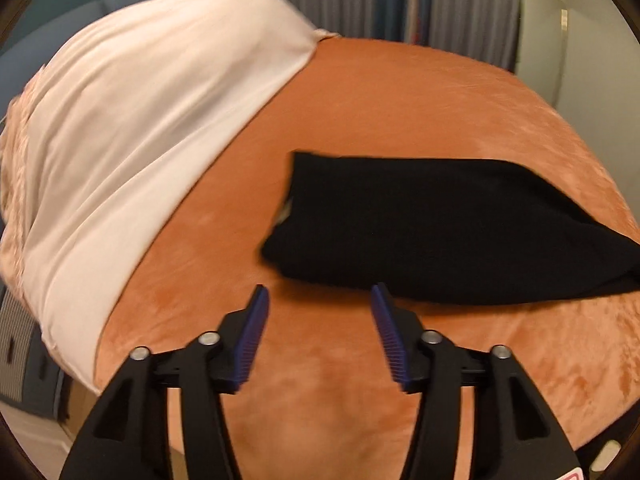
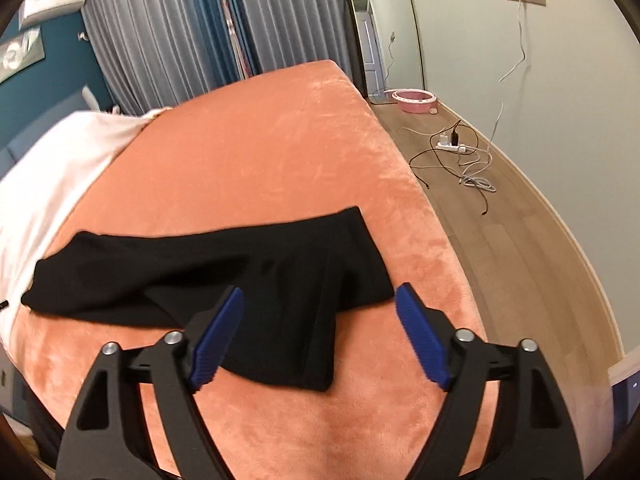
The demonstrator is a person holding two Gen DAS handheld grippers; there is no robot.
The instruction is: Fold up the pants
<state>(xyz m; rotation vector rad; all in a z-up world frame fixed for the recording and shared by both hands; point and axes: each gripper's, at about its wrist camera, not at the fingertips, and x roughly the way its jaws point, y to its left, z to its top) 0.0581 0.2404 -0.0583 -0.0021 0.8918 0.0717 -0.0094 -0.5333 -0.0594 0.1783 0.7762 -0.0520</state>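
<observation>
Black pants [image 1: 432,228] lie folded in a long band across the orange bed cover [image 1: 360,96]. In the right wrist view the pants [image 2: 200,276] stretch from left to right, with one flap hanging toward me between the fingers. My left gripper [image 1: 320,292] is open and empty, just short of the near edge of the pants' left end. My right gripper [image 2: 320,296] is open and empty, hovering over the right end of the pants.
A pale pink blanket [image 1: 132,128] covers the left side of the bed. Grey curtains [image 2: 168,28] hang behind. To the right of the bed is wooden floor with tangled cables and a power strip [image 2: 452,146] and a pink round bowl [image 2: 414,100].
</observation>
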